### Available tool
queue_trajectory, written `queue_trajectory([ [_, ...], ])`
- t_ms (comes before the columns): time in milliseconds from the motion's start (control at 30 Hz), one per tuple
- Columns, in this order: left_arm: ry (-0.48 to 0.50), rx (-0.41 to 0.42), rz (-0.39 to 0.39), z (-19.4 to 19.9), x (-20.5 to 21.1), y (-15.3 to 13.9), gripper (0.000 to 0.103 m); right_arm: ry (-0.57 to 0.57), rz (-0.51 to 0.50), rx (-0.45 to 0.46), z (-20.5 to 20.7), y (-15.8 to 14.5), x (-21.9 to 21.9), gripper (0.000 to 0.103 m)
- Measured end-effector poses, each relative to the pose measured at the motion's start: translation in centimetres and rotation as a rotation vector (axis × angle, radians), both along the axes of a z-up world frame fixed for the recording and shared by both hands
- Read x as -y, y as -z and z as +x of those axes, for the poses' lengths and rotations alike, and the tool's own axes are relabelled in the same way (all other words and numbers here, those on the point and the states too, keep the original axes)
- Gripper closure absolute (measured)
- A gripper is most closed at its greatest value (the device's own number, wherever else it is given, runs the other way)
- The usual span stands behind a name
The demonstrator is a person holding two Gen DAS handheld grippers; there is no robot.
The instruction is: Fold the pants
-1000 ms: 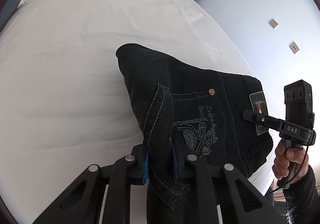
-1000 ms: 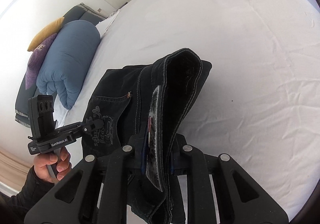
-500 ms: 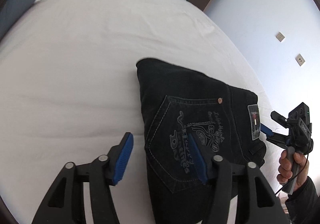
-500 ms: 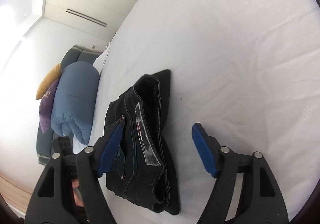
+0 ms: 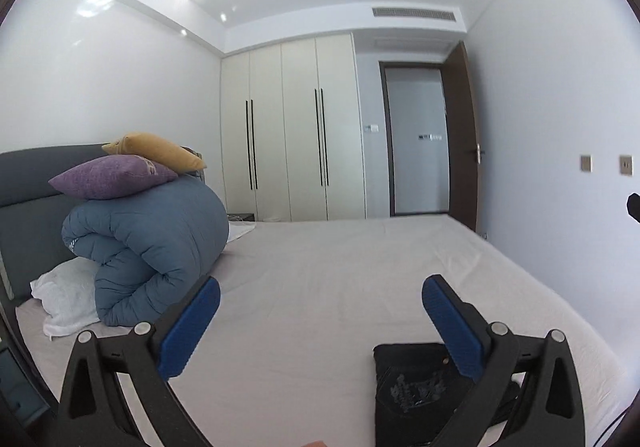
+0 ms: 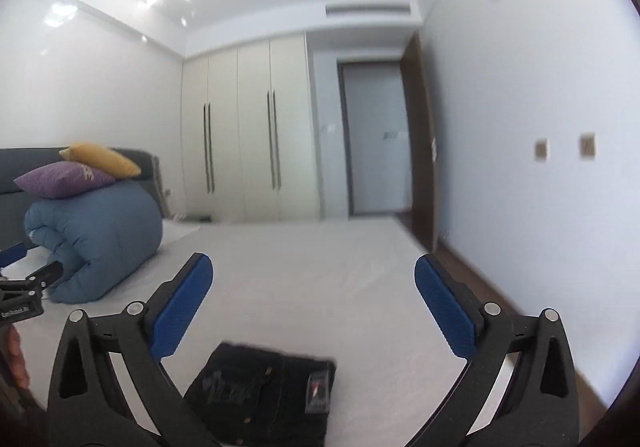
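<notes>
While both grippers point level across the room, the folded black pants (image 6: 264,395) lie flat on the white bed (image 5: 340,275), low in each view and clear of every pad; the left gripper (image 5: 320,321) has its jaws opening, now spread wide, with nothing between them; the right gripper (image 6: 312,307) likewise has its jaws opening wide and empty; a rolled blue duvet (image 5: 156,247) sits at the headboard end, carrying a purple cushion (image 5: 112,175) and a yellow cushion (image 5: 156,151).
</notes>
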State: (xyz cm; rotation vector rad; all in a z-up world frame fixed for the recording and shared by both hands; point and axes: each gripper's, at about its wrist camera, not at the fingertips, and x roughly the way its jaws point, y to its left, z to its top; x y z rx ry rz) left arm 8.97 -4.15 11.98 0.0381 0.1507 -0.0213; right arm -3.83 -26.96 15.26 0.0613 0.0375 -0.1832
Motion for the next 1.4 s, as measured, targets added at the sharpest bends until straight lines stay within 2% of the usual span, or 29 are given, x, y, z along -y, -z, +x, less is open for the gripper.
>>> queue_trajectory([
  [33, -0.011, 0.010, -0.006, -0.5, 0.2, -0.8, 0.000, 0.055, -0.041, 0.039, -1.2, -1.6, -0.8, 0.000],
  [100, -0.004, 0.001, 0.011, -1.8, -0.4, -2.7, 0.000, 0.107, -0.054, 0.056, -2.6, -4.1, -1.7, 0.000],
  [200, 0.017, -0.012, 0.051, -3.3, -0.6, -4.5, 0.000, 0.039, 0.018, 0.049, -4.6, -6.5, -1.8, 0.000],
  [267, 0.032, -0.049, 0.033, -3.8, -0.8, -4.6, 0.000, 0.030, 0.053, 0.024, -5.5, -7.2, -2.0, 0.000],
  [333, 0.049, -0.111, 0.016, -4.5, -0.9, -4.0, 0.000, 0.041, 0.079, -0.052, -5.6, -7.3, -2.1, 0.000],
  [433, 0.046, -0.208, 0.044, -4.2, 0.3, -1.8, 0.000, 0.041, 0.105, -0.203, -5.5, -6.0, -1.6, 0.000],
  [633, 0.081, -0.422, 0.060, -3.0, 2.6, 3.2, 0.000, 0.014, 0.305, -0.435, -3.2, -1.0, -0.9, 0.000],
  [800, 0.104, -0.542, 0.042, -2.3, 3.4, 6.2, 0.000, 0.085, 0.286, -0.561, -1.9, 3.4, -1.1, 0.000],
  [900, 0.112, -0.589, 0.023, -1.9, 3.5, 7.3, 0.000, 0.086, 0.287, -0.602, -2.0, 4.7, -1.6, 0.000],
  [1100, 0.111, -0.633, 0.017, -1.4, 3.6, 8.3, 0.000, 0.081, 0.258, -0.642, -1.0, 5.8, -2.7, 0.000],
  [1400, 0.123, -0.657, 0.021, -1.1, 3.8, 9.0, 0.000, 0.050, 0.222, -0.679, -0.4, 6.5, -4.4, 0.000],
])
